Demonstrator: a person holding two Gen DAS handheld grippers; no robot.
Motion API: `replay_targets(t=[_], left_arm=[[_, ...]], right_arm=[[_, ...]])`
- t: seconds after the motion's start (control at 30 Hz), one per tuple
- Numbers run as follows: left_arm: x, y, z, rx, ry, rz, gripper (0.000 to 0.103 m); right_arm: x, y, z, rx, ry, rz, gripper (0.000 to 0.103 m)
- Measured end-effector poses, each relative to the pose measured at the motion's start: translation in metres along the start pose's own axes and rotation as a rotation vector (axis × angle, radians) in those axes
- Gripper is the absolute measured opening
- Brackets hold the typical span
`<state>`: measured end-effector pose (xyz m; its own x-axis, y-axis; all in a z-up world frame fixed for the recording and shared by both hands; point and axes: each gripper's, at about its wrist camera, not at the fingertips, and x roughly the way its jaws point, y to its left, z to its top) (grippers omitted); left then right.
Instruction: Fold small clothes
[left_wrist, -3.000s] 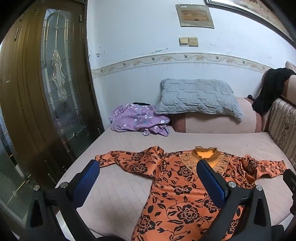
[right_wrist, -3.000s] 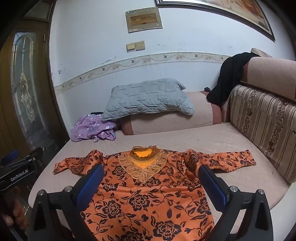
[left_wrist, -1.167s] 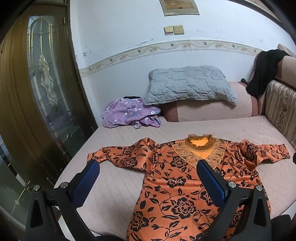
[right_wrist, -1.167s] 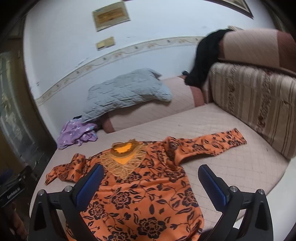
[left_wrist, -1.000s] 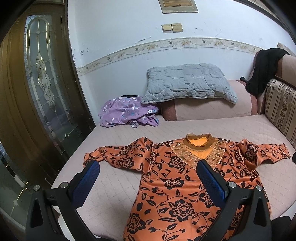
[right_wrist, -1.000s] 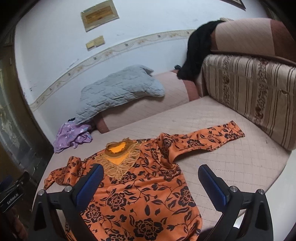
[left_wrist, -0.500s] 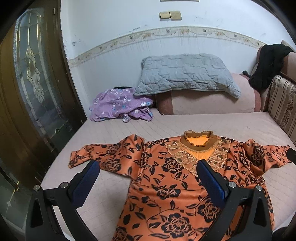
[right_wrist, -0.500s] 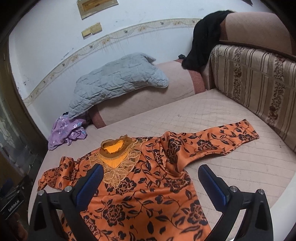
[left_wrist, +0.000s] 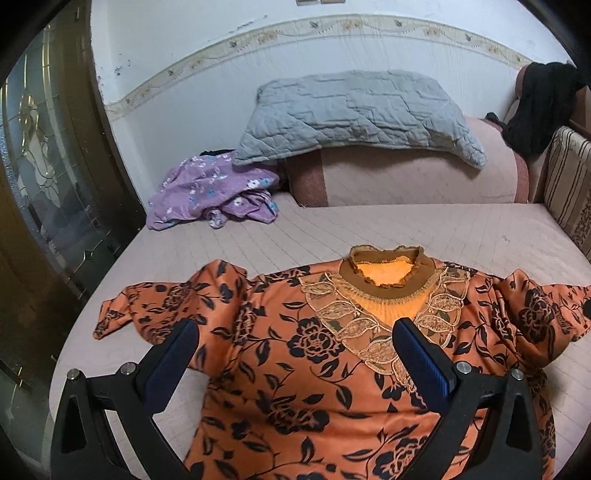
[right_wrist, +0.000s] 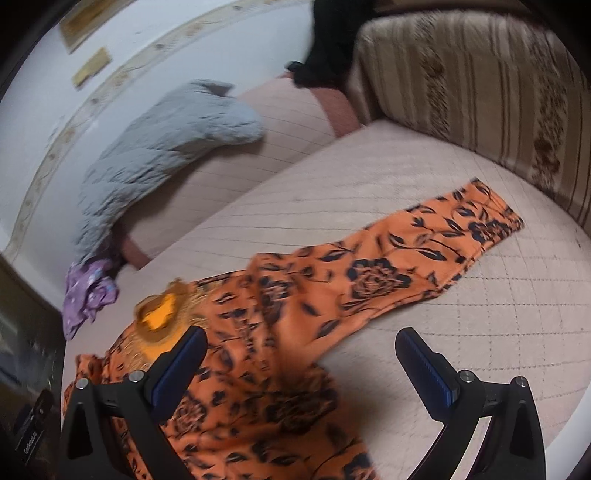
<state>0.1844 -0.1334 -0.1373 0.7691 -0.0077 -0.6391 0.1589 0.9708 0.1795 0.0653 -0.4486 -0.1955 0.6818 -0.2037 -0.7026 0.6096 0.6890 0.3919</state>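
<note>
An orange blouse with black flowers (left_wrist: 295, 350) lies flat, front up, on the pink quilted bed (left_wrist: 461, 232), its lace collar (left_wrist: 388, 280) toward the wall. My left gripper (left_wrist: 295, 354) is open and empty, hovering over the blouse's chest and left shoulder. The left sleeve (left_wrist: 147, 314) lies crumpled toward the bed's left edge. In the right wrist view the blouse (right_wrist: 258, 350) shows its right sleeve (right_wrist: 424, 251) stretched out toward the striped sofa back. My right gripper (right_wrist: 299, 354) is open and empty above that sleeve's shoulder end.
A grey quilted pillow (left_wrist: 354, 110) leans on a pink bolster (left_wrist: 406, 177) at the wall. A crumpled purple floral garment (left_wrist: 210, 192) lies at the back left. A black garment (left_wrist: 543, 99) hangs over the striped sofa back (right_wrist: 480, 92). A wooden glass door (left_wrist: 37, 166) stands at left.
Both grippers have moved forward and lower toward the blouse. The right gripper has swung right, over the outstretched right sleeve. Both stayed open.
</note>
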Motion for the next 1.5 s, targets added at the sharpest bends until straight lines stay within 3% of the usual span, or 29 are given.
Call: replay_targets(t=[0.17,0.33,0.53,0.63,0.7,0.73,0.77,0.8,0.87,0.93,1.03,1.2,1.33,1.5], left_arm=[[0.045,-0.019,-0.018,0.052,0.064,-0.019,0.103],[0.101,-0.037,-0.050,0.134,0.235,-0.051,0.103],[0.123,-0.063,-0.072,0.220,0.279,-0.065,0.103],[0.122,-0.067,-0.078,0.220,0.251,-0.067,0.103],[0.124,-0.063,-0.078,0.184,0.278,-0.087,0.103],[0.128,-0.056,-0.079,0.125,0.301,-0.120,0.103],[0.131,-0.049,-0.079,0.079,0.323,-0.145,0.103],[0.136,-0.037,-0.082,-0.009,0.352,-0.195,0.103],[0.136,-0.038,-0.081,0.016,0.356,-0.196,0.103],[0.134,-0.041,-0.077,0.055,0.384,-0.192,0.103],[0.131,-0.029,-0.070,0.019,0.434,-0.196,0.103],[0.107,0.015,-0.055,-0.024,0.353,-0.077,0.103],[0.087,0.069,-0.039,-0.116,0.269,0.000,0.103],[0.074,0.138,-0.032,-0.224,0.167,0.142,0.103]], right_arm=[[0.025,-0.069,0.025,0.176,0.025,0.118,0.103],[0.051,-0.181,0.043,0.589,0.031,0.273,0.099],[0.068,-0.252,0.051,0.800,-0.006,0.197,0.076],[0.081,-0.254,0.066,0.763,-0.038,0.151,0.072],[0.090,-0.253,0.076,0.724,-0.061,0.112,0.058],[0.094,-0.255,0.079,0.717,-0.068,0.104,0.032],[0.106,-0.257,0.080,0.714,-0.050,0.097,0.016],[0.112,-0.263,0.078,0.720,-0.050,0.096,0.010],[0.112,-0.264,0.079,0.725,-0.070,0.098,0.007],[0.103,-0.250,0.086,0.697,-0.107,0.127,0.007],[0.070,-0.203,0.100,0.584,-0.182,0.232,0.007],[0.020,-0.102,0.107,0.394,-0.241,0.460,0.007],[-0.004,-0.002,0.086,0.240,-0.203,0.656,0.007],[0.017,0.123,0.027,0.115,-0.046,0.833,0.007]])
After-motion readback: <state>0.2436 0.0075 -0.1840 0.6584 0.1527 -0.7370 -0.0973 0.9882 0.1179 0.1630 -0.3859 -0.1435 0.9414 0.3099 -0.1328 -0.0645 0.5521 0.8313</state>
